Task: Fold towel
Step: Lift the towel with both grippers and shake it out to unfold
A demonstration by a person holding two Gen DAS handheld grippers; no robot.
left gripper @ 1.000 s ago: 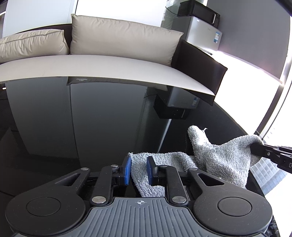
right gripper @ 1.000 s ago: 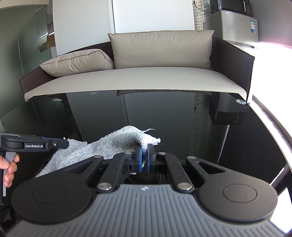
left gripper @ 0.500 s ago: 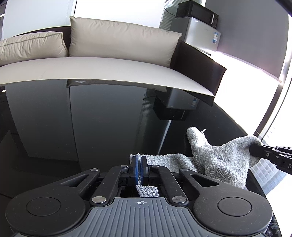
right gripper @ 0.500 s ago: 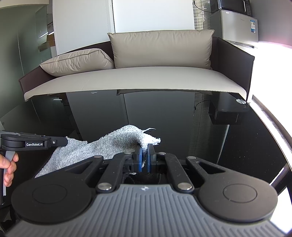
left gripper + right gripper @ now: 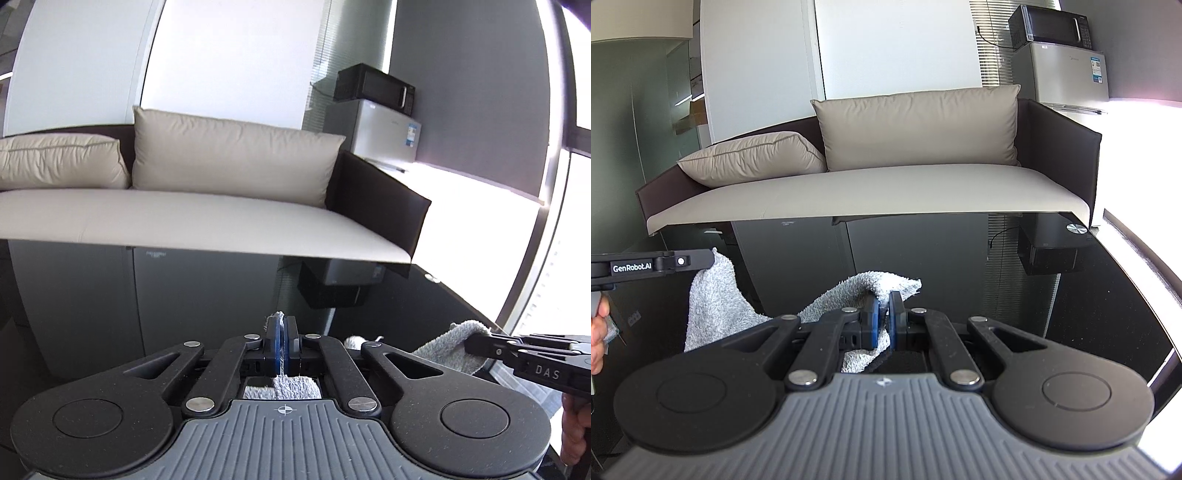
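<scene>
Both grippers pinching towel corners: left gripper (image 5: 281,345) clamped on one corner, right gripper (image 5: 882,317) on another. Towel (image 5: 713,310) hangs slack btwn them above the desk (image 5: 1071,295), prob so the edge can be carried over for the fold.

Your pale grey terry-cloth towel (image 5: 716,310) hangs lifted at two corners over the glossy black surface (image 5: 1052,314). One corner is pinched high on the left, another near the middle; the fluffy cloth sags between them, rumpled and unfolded, its lower part out of sight.
</scene>
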